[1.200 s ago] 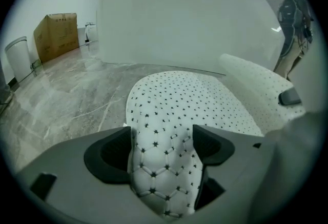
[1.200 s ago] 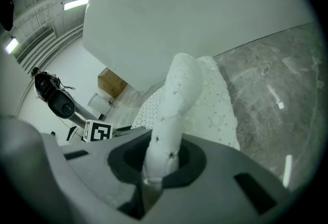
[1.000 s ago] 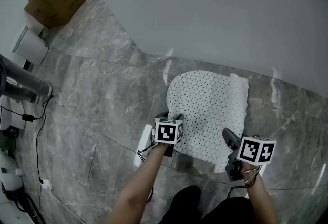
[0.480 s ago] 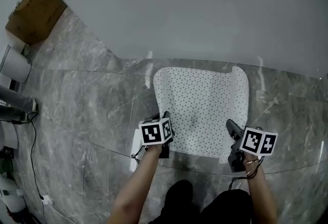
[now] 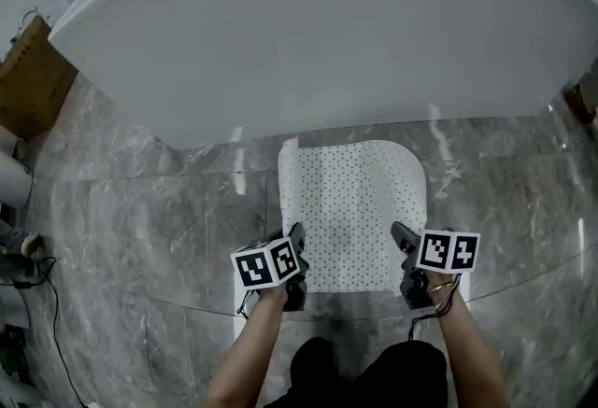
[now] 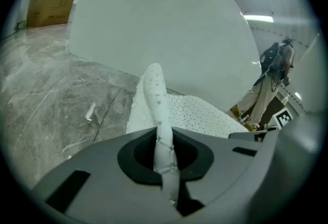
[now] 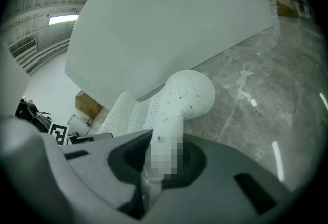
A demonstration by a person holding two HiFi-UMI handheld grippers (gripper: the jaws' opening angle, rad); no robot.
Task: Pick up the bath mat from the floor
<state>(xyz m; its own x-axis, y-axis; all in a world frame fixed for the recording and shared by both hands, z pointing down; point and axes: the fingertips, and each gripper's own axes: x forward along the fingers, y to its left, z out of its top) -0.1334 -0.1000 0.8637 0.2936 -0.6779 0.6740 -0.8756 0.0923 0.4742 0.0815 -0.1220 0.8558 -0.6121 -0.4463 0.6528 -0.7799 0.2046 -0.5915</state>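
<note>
the white, dotted bath mat (image 5: 353,210) sits in the lower middle of the head view on the grey marble floor (image 5: 140,210). its far end lies just below the big white bathtub (image 5: 308,33) that fills the upper frame. the mat's left edge curls up into a narrow roll.

the left hand-held gripper (image 5: 297,238) is clamped on the mat's near left corner. in the left gripper view a thin fold of mat stands upright, pinched between the closed jaws. the right hand-held gripper (image 5: 402,238) is closed on the near right corner. in the right gripper view a rounded flap of mat rises from its jaws, though the spot where the pads meet the mat is blurred there.

in the head view the left marker cube (image 5: 266,263) and the right one cover the grips themselves. whether the mat's near edge is clear of the floor is hard to tell.

a cardboard box (image 5: 26,79) is cut off at the left edge of the frame. at the far right of the left gripper view a person (image 6: 271,84) stands, small and distorted.
</note>
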